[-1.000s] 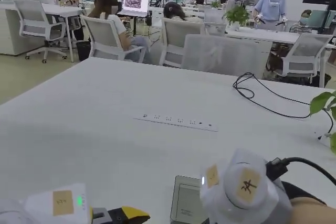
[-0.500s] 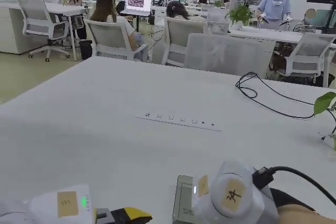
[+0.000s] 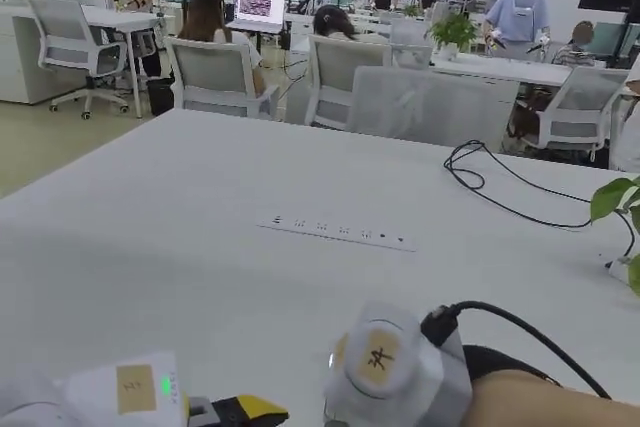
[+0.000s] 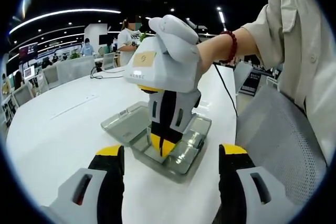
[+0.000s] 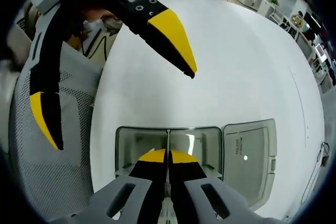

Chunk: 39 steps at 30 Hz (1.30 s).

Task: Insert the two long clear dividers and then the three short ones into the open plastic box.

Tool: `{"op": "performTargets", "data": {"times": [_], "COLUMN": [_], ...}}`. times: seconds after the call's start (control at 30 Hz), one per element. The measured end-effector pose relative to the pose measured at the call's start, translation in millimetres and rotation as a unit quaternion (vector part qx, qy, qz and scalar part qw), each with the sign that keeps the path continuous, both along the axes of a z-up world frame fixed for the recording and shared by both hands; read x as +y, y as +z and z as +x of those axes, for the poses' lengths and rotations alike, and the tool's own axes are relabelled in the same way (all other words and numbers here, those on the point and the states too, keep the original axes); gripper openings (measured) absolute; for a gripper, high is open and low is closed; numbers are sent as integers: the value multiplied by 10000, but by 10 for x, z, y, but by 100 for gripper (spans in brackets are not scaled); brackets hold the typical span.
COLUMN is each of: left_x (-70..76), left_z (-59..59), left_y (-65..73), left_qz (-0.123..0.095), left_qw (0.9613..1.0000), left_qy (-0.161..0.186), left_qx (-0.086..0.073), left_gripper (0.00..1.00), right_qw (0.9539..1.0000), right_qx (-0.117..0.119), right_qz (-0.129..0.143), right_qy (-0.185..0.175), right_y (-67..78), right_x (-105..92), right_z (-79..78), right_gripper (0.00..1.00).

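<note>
In the head view, a wide white table [image 3: 200, 247] reaches to the far side, with a flat power strip [image 3: 335, 231] set in its middle and a black cable [image 3: 500, 192] lying in loops at the right. The right gripper [image 3: 395, 372] is low in the picture, and its white body with a yellow sticker hides its jaws. The left gripper [image 3: 240, 410] is at the bottom left corner, and one yellow jaw tip of it is visible. From this view I cannot tell how the jaws of either gripper stand. Some green leaves [image 3: 615, 197] come in from the right edge.

In the left gripper view, the left gripper [image 4: 170, 150] has its two jaws spread wide apart and they hold nothing. Between them, a little farther, the open plastic box [image 4: 181, 156] lies on the table near the edge, with its lid [image 4: 123, 123] folded flat beside it. The right gripper [image 4: 161, 142] points down into the box, and its yellow tips are pressed together. The hand [image 4: 210, 51] holding it wears a red bead bracelet [image 4: 229, 45].

In the right gripper view, the right gripper [image 5: 168, 156] has its jaws closed over the middle of the box [image 5: 126, 140]. A thin clear divider [image 5: 168, 139], seen on its edge as a pale line, runs from between the tips to the far wall of the box, so the jaws seem to pinch it. The lid [image 5: 247, 156] lies at the right of the box. The left gripper [image 5: 113, 80] shows above, with its jaws apart.
</note>
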<state>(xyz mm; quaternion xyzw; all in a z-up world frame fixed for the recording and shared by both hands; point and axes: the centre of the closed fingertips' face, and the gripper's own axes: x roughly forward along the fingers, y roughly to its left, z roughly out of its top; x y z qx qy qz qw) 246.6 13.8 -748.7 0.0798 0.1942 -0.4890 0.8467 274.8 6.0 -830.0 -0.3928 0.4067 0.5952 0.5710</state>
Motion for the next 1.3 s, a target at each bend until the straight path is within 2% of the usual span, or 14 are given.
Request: {"op": "performTargets", "data": {"times": [0.13,0.47,0.8,0.97,1.3], "left_x": [14,33,11,-13,-60], "left_z": [-1,5,23,17,16], "left_y": [0,8,49,74,103], "left_qz": [28,52,-20,-30,-33], "left_qw": [10000,10000,9999,10000,9999], "left_qy": [25,59,96,94,150], "left_qx": [-6,-17,20,13,-9], "left_gripper": [75,81,87,89,96], "right_qw": [9999,9992,9958,9942,9912], "right_qx": [-72,-37,149,160,109], "right_qz": [13,353,797,953,1115], "right_qy": [91,-191,-433,-481,-705], "right_y": [1,24,223,314,454], "right_x": [1,8,-15,-100,-440], "right_z": [-8,16,-29,-58,-54], "right_gripper": [2,5,19,26,34]}}
